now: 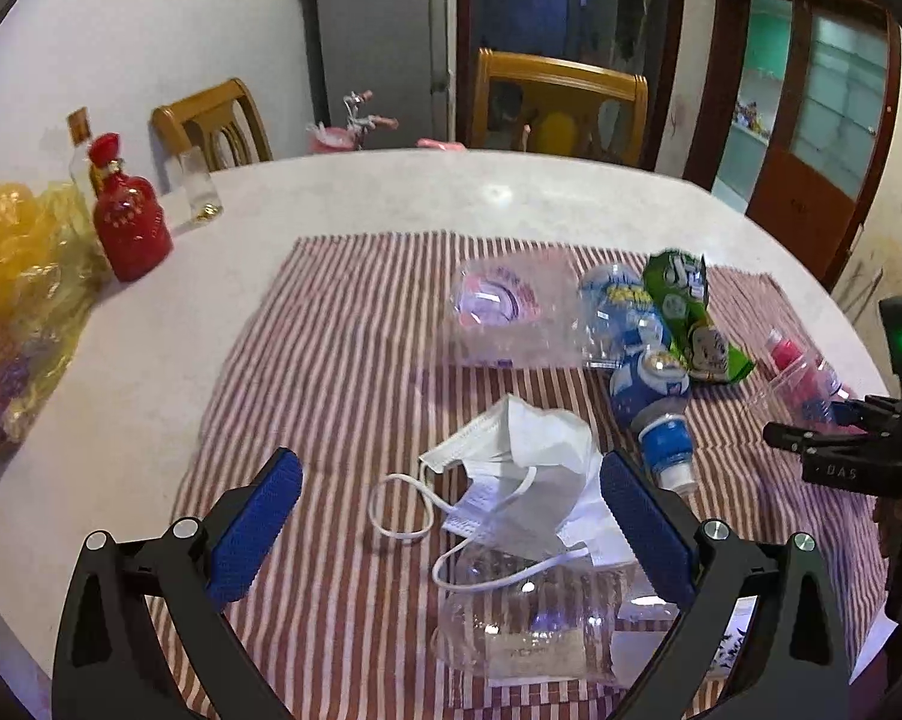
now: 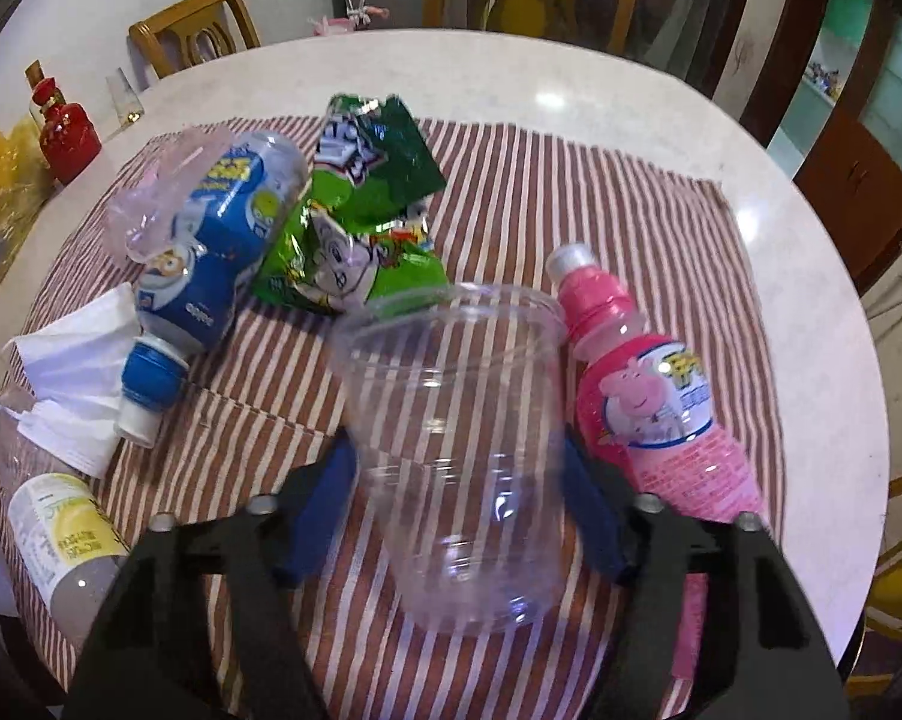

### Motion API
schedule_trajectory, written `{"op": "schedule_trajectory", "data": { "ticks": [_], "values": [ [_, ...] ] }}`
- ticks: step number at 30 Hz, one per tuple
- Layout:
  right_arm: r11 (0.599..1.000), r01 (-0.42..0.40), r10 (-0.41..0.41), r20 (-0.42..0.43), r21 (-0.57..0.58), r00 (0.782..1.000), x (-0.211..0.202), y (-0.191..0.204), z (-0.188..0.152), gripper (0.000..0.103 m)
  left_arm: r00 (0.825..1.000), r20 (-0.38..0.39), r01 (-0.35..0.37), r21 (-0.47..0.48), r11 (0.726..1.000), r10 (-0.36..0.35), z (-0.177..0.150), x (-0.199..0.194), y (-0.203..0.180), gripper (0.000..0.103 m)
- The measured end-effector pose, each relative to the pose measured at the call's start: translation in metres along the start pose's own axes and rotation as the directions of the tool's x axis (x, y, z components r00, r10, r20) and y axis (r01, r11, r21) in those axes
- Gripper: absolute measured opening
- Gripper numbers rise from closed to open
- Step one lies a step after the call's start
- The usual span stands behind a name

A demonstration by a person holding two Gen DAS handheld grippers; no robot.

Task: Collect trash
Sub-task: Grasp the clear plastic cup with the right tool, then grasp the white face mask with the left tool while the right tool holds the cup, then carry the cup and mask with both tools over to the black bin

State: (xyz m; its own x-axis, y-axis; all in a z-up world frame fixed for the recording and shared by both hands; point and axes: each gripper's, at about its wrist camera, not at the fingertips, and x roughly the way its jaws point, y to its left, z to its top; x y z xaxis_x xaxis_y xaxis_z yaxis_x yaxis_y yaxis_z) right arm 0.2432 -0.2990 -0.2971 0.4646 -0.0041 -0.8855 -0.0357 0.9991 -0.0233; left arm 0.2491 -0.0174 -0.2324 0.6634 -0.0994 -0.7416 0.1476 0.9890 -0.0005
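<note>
Right fingers: blue pads (image 2: 589, 516) flank a clear plastic cup (image 2: 457, 450), one on each side of its lower wall, at a middling opening. Both pads sit against or just off the cup's sides; motion blur keeps me from telling whether they press it.
Left fingers: spread wide (image 1: 451, 525), holding nothing, poised over a crumpled white face mask (image 1: 511, 480) that lies between the pads without touching either.
Cup: lies on a red-and-white striped cloth (image 2: 571, 180), toward the desk's near right edge, mouth pointing away from the right gripper (image 2: 457, 516), base nearest it. Its long axis runs straight along the line of the fingers (so they close across its width, not its length).
Neighbours of the cup: a pink drink bottle (image 2: 649, 396) just beside it on the right; a green snack wrapper (image 2: 361, 222) just past its mouth; a blue-labelled bottle (image 2: 211, 252) to the far left of it.
Mask: middle of the near side of the cloth, partly draped over a clear bottle (image 1: 529, 630) lying at the near edge.
Desk: round, pale (image 1: 391, 192); a red bottle (image 1: 130, 228) and yellow bags (image 1: 13, 264) stand at its far left edge.
Nearer hand: the right for the cup, the left for the mask.
Likely next: firming the squeeze on the cup, gently, since its thin wall would buckle.
</note>
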Motion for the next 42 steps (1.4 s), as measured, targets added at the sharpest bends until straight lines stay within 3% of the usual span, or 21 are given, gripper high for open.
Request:
{"op": "schedule_trajectory", "data": {
  "ticks": [7,12,14,15,16,17,18,19,24,30,37,42],
  "values": [
    [0.996,-0.066,0.065,0.016,0.063,0.998,-0.013,-0.008,-0.006,0.058,0.995,-0.092,0.029,0.009,1.0,-0.028,0.007,0.033,-0.011,0.097],
    [0.993,-0.097,0.093,0.06,0.072,0.994,-0.032,-0.007,-0.005,0.058,0.977,-0.209,0.05,-0.003,0.999,-0.049,0.005,0.064,-0.022,0.097],
    [0.992,-0.108,0.103,0.079,0.072,0.992,-0.04,-0.006,-0.005,0.058,0.975,-0.218,0.051,-0.001,0.999,-0.05,0.003,0.069,-0.025,0.095],
    [0.991,-0.111,0.105,0.085,0.072,0.991,-0.043,-0.005,-0.003,0.059,0.974,-0.219,0.059,-0.004,0.998,-0.059,0.003,0.071,-0.025,0.082],
    [0.991,-0.115,0.108,0.095,0.073,0.99,-0.047,-0.005,-0.004,0.059,0.973,-0.221,0.07,-0.008,0.998,-0.07,0.002,0.071,-0.026,0.057],
    [0.99,-0.118,0.11,0.1,0.074,0.989,-0.048,-0.006,-0.003,0.059,0.972,-0.223,0.068,-0.001,0.998,-0.066,0.002,0.071,-0.027,0.046],
    [0.99,-0.123,0.114,0.107,0.076,0.988,-0.051,-0.007,-0.002,0.059,0.972,-0.226,0.064,0.011,0.998,-0.059,0.002,0.071,-0.028,0.023],
    [0.989,-0.125,0.116,0.111,0.078,0.987,-0.052,-0.008,0.0,0.059,0.971,-0.228,0.075,0.019,0.997,-0.068,0.001,0.07,-0.028,0.008],
    [0.988,-0.134,0.123,0.129,0.083,0.984,-0.061,-0.009,0.0,0.059,0.983,-0.146,0.11,-0.012,0.994,-0.11,0.007,0.047,-0.021,0.005],
    [0.985,-0.144,0.13,0.146,0.091,0.981,-0.068,-0.01,-0.004,0.059,0.996,0.002,0.091,-0.031,0.995,-0.091,0.028,0.0,-0.007,0.005],
    [0.982,-0.157,0.138,0.168,0.105,0.976,-0.073,-0.013,-0.006,0.059,0.991,0.077,0.115,-0.016,0.993,-0.114,0.039,-0.042,-0.008,0.005],
    [0.977,-0.168,0.139,0.207,0.128,0.968,-0.089,-0.024,-0.012,0.059,0.98,0.096,0.171,0.046,0.984,-0.174,0.041,-0.061,-0.041,0.005]
  ]
}}
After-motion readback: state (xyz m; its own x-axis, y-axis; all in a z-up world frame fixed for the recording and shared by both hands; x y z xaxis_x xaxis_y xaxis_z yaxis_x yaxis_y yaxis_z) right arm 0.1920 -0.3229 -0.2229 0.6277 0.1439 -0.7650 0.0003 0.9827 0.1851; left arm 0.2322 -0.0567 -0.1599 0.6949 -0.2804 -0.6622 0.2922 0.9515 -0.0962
